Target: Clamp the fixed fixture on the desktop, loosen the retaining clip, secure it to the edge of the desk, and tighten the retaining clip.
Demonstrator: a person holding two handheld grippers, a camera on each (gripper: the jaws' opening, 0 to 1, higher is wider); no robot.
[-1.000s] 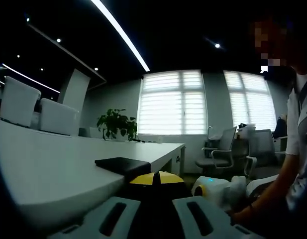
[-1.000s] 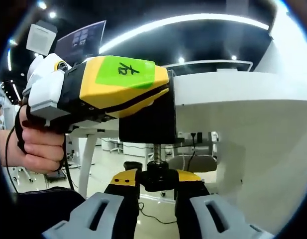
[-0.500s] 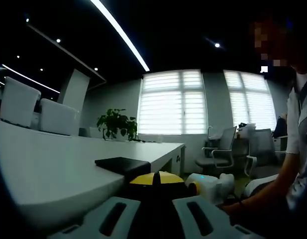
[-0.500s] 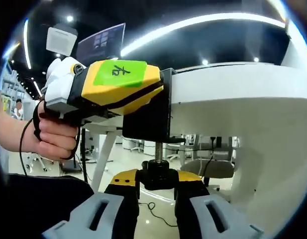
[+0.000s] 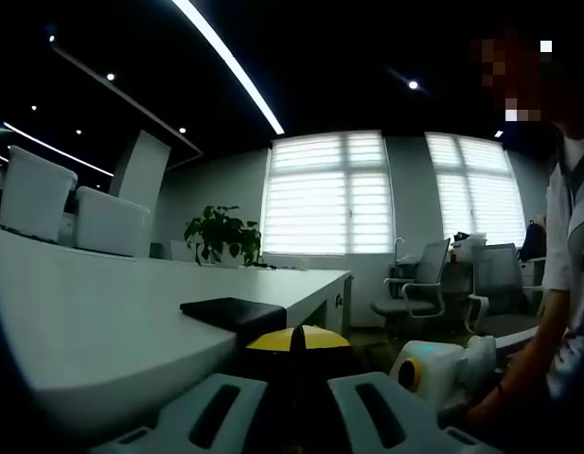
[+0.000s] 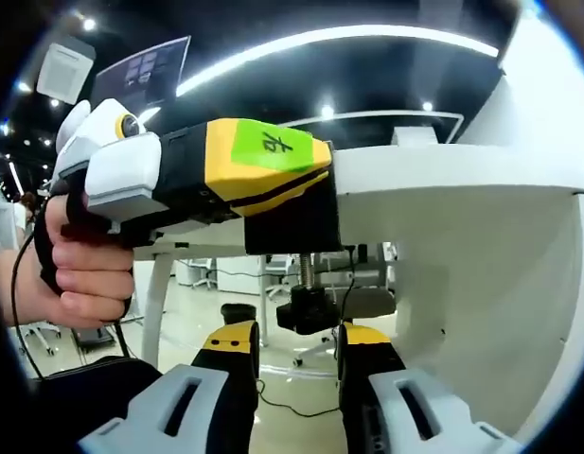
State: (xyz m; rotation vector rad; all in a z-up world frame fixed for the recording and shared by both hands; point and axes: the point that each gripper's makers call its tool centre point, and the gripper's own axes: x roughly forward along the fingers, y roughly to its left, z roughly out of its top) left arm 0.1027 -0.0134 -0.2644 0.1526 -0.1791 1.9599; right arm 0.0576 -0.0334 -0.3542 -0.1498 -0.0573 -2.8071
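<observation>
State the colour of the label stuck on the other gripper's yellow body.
Green label, clearest in the right gripper view.

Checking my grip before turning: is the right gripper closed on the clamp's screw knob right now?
No, open: the right gripper's jaws stand apart, below the black knob.

Left gripper view: sits low at the desk (image 5: 102,322) edge, facing along its top toward the windows (image 5: 334,194).
Right gripper view: looks up from below the desk (image 6: 443,203) edge, close.
Shared: the desk edge and fixture (image 6: 296,222), (image 5: 233,312).
</observation>
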